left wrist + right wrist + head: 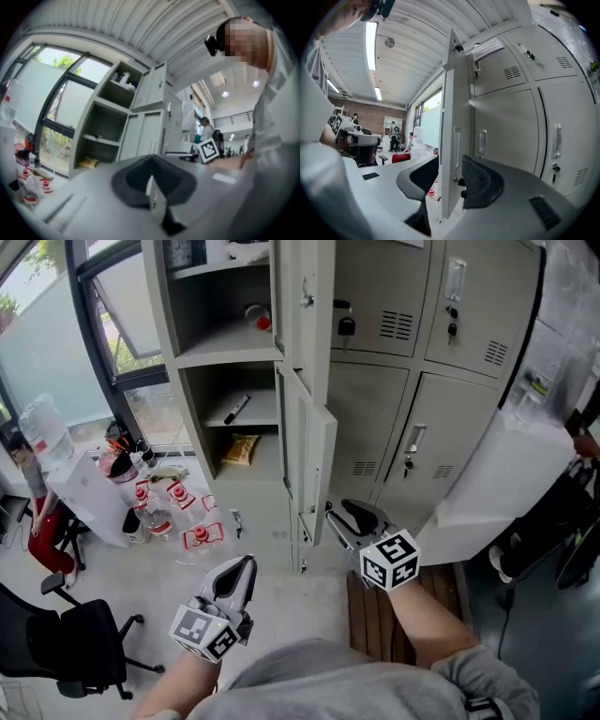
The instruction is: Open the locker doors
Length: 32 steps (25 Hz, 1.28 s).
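The lower locker door (317,460) in the left column is found swung open. Its free edge stands between the jaws of the right hand-held gripper (339,514), which are set wide, and no clamping is seen. The left hand-held gripper (242,568) is held nearer and to the left, jaws closed together, empty. The upper locker door (307,296) is likewise open.

Yellow packet (241,448) on locker shelf (269,468)

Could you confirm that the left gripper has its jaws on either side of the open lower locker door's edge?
Not quite: it is the right gripper whose jaws stand on either side of the open lower locker door, as the right gripper view shows. The left gripper is shut, away from it.
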Tool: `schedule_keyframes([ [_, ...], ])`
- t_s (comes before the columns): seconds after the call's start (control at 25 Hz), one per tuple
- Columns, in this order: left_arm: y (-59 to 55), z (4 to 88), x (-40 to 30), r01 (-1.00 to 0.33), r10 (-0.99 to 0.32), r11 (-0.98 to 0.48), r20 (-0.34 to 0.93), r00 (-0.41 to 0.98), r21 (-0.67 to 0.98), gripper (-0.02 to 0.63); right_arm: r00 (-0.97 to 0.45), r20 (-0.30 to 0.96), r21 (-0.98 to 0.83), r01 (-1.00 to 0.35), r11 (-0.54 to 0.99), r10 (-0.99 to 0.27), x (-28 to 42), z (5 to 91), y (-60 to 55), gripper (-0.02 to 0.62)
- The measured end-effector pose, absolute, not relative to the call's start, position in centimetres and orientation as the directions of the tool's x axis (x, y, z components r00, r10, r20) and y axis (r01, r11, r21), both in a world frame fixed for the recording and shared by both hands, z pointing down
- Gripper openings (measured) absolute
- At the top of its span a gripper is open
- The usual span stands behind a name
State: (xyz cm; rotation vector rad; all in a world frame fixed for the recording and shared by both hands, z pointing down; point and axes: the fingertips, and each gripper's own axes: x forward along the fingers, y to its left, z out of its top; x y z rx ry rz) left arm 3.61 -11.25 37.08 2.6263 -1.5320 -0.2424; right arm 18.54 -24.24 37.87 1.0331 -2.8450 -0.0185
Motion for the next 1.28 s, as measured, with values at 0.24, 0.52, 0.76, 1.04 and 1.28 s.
schedule_keyframes([
  [0.24, -11.1, 37.9, -0.6, -0.841, -0.857, -0.516, -0.079, 0.51, 0.165, 0.005, -0.799, 0.138, -0.056, -0.596, 0.801, -0.585, 17.0, 41.8, -16.8, 0.114],
  [0.52, -10.2, 39.4, -4.8, -0.815, -0.836, -0.546, -0.072, 0.544, 0.193, 0.005, -0.798, 0.162, -0.144, -0.6, 0.787, -0.58, 11.5, 45.1, -12.6, 0.028],
  [0.76, -9.6, 40.4, -6.7, -0.805, -0.817, -0.572, -0.03, 0.575, 0.158, 0.002, -0.797, 0.174, -0.128, -0.601, 0.789, -0.579, 9.0, 45.1, -11.0, 0.028],
  [1.04, -9.6, 39.9, -7.6, -0.789, -0.809, -0.584, -0.056, 0.585, 0.191, 0.005, -0.782, 0.177, -0.133, -0.621, 0.772, -0.598, 8.6, 45.2, -11.1, 0.028],
  [1.28, -9.8, 40.1, -7.0, -0.791, -0.813, -0.577, -0.05, 0.58, 0.202, 0.005, -0.783, 0.175, -0.135, -0.62, 0.773, -0.597, 9.5, 45.3, -11.3, 0.028],
])
